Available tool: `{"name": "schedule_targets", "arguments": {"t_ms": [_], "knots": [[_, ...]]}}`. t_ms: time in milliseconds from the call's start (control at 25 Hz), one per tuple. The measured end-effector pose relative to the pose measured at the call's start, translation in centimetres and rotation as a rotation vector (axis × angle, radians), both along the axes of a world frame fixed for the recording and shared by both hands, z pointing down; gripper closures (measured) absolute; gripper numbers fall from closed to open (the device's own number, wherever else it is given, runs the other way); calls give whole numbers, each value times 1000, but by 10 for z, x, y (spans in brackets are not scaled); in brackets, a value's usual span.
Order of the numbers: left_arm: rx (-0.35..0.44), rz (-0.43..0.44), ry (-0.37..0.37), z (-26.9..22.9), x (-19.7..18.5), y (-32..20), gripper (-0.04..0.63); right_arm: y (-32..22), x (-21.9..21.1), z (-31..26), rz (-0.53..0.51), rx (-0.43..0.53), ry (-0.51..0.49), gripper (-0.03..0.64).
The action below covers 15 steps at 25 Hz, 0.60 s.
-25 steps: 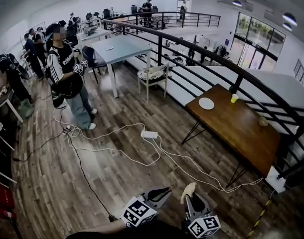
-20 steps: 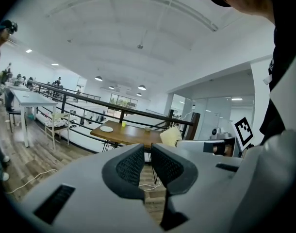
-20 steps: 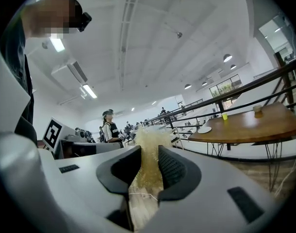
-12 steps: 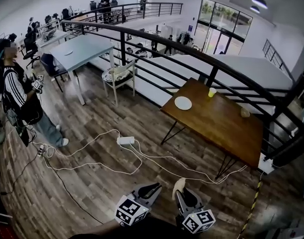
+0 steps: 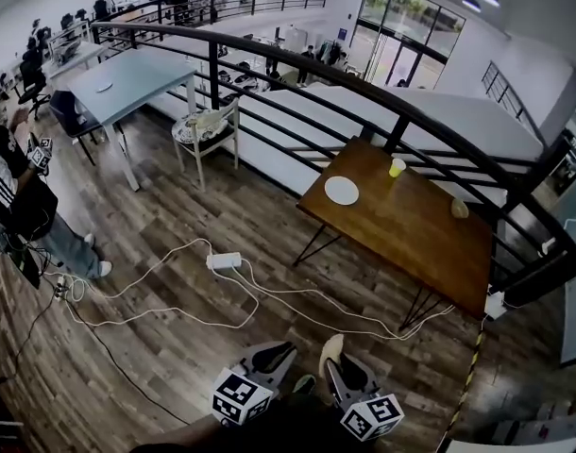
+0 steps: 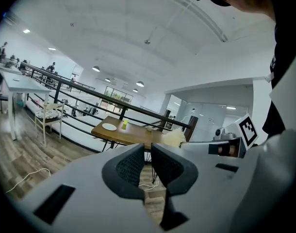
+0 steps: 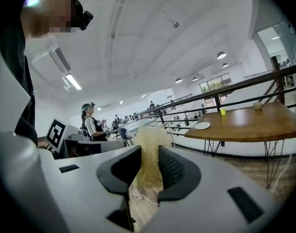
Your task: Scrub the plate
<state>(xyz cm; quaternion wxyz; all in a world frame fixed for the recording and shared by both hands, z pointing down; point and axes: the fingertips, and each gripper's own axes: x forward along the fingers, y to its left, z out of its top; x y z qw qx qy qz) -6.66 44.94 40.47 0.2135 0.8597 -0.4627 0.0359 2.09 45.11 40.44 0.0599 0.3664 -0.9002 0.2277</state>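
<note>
Right gripper (image 7: 149, 153) is clamped on the yellowish sponge (image 7: 148, 137). Left gripper (image 6: 148, 153) has its jaws nearly together (just a sliver), empty. The plate (image 5: 342, 191) sits well away on the wooden table (image 5: 415, 239).

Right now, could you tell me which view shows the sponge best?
The right gripper view: the sponge fills the middle, clamped between the right gripper's jaws. The head view shows only its pale tip; the left gripper view, a small fluffy patch.
</note>
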Motion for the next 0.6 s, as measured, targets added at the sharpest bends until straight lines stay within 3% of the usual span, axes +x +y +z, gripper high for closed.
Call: {"name": "schedule_targets", "arguments": {"t_ms": [280,600], "knots": [[-30,-30,-16,10,-14,-42,543,-50,-17,14,-35,-37,-27,499],[-8,-114,-61,-2,-23,-141,543,-160,-25,7,-121,-1,-64,499]]}}
